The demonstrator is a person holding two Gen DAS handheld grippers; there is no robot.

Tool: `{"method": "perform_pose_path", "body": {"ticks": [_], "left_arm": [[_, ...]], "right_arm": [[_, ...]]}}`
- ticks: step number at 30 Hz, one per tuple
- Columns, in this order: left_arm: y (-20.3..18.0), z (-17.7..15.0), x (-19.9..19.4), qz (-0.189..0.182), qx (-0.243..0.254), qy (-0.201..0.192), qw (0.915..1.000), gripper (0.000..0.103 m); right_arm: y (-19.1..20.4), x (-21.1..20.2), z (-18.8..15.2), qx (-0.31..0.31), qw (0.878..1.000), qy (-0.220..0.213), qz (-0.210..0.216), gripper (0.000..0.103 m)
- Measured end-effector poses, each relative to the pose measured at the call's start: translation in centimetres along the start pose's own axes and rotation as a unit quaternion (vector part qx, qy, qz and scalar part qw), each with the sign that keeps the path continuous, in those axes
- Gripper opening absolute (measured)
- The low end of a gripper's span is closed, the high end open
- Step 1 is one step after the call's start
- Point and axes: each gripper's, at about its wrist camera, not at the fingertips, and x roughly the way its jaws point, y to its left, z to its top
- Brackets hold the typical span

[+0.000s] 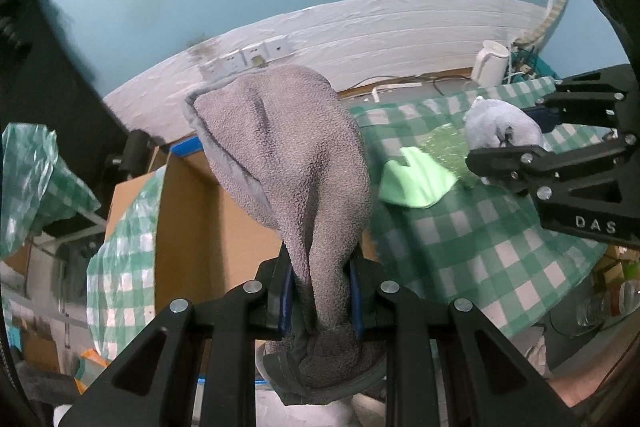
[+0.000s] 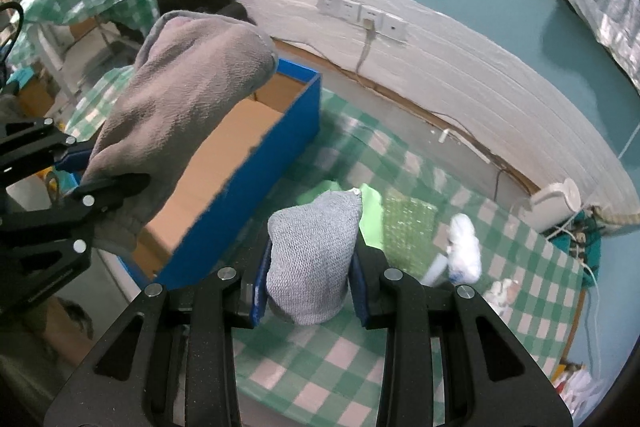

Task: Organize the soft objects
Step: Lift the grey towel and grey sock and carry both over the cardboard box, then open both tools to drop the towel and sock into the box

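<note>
Grippers each clamped on a soft item, carrying toward the open box

Left gripper (image 1: 320, 291) pinches a brown-grey fleece cloth (image 1: 288, 147) held above the blue cardboard box (image 2: 256, 163); right gripper (image 2: 310, 281) grips a pale grey knit sock (image 2: 316, 247) over the checked tablecloth (image 2: 320, 367). Likely next: lower each into the box, then open the jaws
</note>
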Motion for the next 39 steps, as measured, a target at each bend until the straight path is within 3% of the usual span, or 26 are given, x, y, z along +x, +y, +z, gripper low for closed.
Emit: {"method": "perform_pose_path", "body": {"ticks": [19,22,25,28,32,35,39], "left_arm": [[6.4,-3.2,2.9,0.019,-0.048,0.047,0.9976,0.024],[6.8,-3.6,3.3,0.026,-0.046,0.053,0.9972,0.029],[7.3,-4.0,3.9,0.03,-0.05,0.062,0.9964,0.042],[7.8,-4.1,4.1,0.039,-0.048,0.064,0.996,0.044],[7.9,-4.4,4.0,0.066,-0.037,0.062,0.9952,0.05],[8.0,-4.3,3.6,0.077,-0.033,0.055,0.995,0.063],[8.0,-4.2,3.4,0.084,-0.027,0.048,0.9949,0.063]], "right_arm": [[9.2,5.4,4.3,-0.057,0.996,0.03,0.059,0.033],[10.0,6.2,4.5,-0.06,0.995,0.037,0.064,0.033],[10.7,7.1,4.4,-0.065,0.994,0.045,0.07,0.033],[11.1,7.6,4.4,-0.07,0.994,0.047,0.064,0.042],[10.9,7.5,4.4,-0.07,0.996,0.032,0.05,0.065],[10.4,7.2,4.6,-0.063,0.997,0.023,0.049,0.069],[9.7,6.7,4.8,-0.056,0.997,0.016,0.044,0.07]]}}
